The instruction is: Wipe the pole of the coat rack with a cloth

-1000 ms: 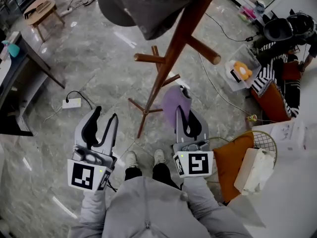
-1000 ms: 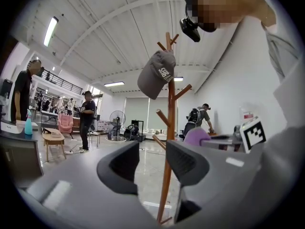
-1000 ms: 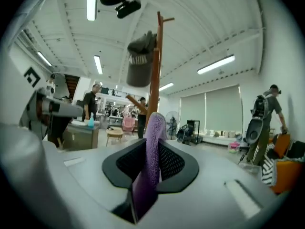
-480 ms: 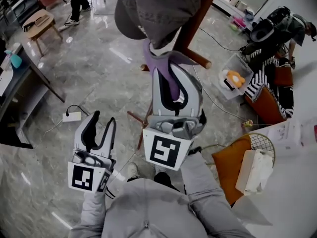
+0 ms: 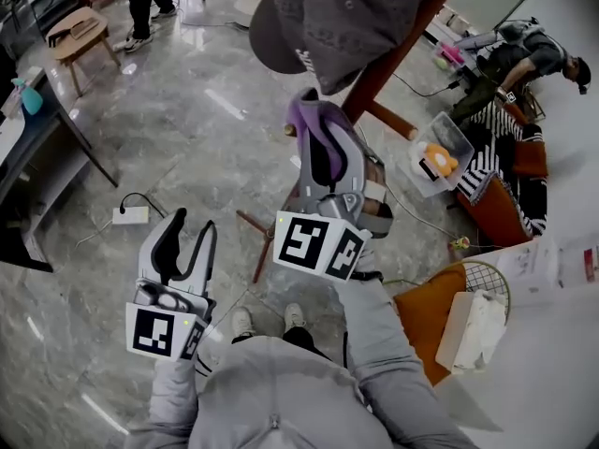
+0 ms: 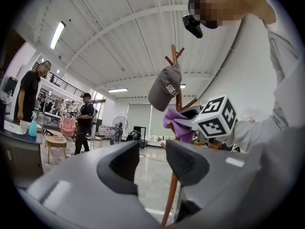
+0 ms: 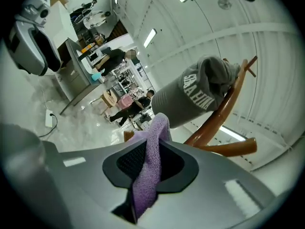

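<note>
Your purple terry cloth [image 5: 303,112] is pinched between the jaws of the right gripper [image 7: 155,149]. Its top end pokes past the tips and its tail hangs limp. The reddish-brown wooden coat-rack pole [image 5: 401,45] stands upright with stub pegs. The cloth sits at its upper section; can't confirm contact.

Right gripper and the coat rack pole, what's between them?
Only the purple cloth, pinched in the right gripper and sticking out toward the pole. The right gripper view shows it; contact isn't clear.
</note>
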A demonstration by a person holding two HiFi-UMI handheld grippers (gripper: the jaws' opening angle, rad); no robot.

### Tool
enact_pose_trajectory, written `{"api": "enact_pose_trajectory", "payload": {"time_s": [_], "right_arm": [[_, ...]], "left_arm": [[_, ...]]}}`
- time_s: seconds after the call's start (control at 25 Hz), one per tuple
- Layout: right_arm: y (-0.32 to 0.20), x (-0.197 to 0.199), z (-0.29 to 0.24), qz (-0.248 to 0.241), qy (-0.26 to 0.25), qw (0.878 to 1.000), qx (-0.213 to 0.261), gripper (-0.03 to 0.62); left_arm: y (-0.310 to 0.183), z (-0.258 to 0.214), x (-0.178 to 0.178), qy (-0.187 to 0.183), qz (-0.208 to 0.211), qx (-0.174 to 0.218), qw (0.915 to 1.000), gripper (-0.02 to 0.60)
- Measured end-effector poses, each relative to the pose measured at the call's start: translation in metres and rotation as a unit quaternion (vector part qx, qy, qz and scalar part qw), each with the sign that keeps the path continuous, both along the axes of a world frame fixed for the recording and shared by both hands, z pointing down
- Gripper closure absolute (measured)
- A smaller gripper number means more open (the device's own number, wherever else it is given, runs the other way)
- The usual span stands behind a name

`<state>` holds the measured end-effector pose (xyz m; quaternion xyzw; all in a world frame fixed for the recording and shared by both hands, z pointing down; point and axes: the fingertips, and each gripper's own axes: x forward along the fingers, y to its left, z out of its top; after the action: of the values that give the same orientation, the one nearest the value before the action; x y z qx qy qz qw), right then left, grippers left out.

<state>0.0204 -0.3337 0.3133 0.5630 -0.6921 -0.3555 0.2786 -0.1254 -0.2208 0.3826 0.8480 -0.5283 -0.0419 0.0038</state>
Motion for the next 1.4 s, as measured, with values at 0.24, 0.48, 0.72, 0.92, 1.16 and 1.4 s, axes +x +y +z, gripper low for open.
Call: {"api": "enact_pose_trajectory", "payload": {"time_s": [0.24,0.48,0.72,0.92,1.16,1.4], "right_arm": [[-0.001,0.010,0.024,0.003,0.003,0.998,-0.061,0.537],[0.003,0.021,0.045,0.005,0.006,0.995,-0.095,0.537],[0.009,0.023,0.081,-0.006,0.014,0.990,-0.139,0.537],[0.025,0.021,0.151,-0.016,0.019,0.974,-0.226,0.537],[0.059,0.031,0.202,-0.015,-0.020,0.959,-0.284,0.537],[0.082,0.054,0.199,-0.012,-0.132,0.946,-0.297,0.537]], "left_arm": [[-0.002,-0.001,0.006,0.004,0.011,0.002,0.9999,0.397],[-0.002,-0.004,0.019,0.006,0.024,0.006,0.9997,0.397],[-0.001,0.000,0.026,0.002,0.029,-0.001,0.9996,0.397],[-0.001,0.003,0.032,-0.003,0.033,-0.003,0.9994,0.397],[-0.005,0.005,0.041,-0.009,0.038,-0.010,0.9992,0.397],[-0.009,0.005,0.059,-0.014,0.050,-0.011,0.9986,0.397]]}}
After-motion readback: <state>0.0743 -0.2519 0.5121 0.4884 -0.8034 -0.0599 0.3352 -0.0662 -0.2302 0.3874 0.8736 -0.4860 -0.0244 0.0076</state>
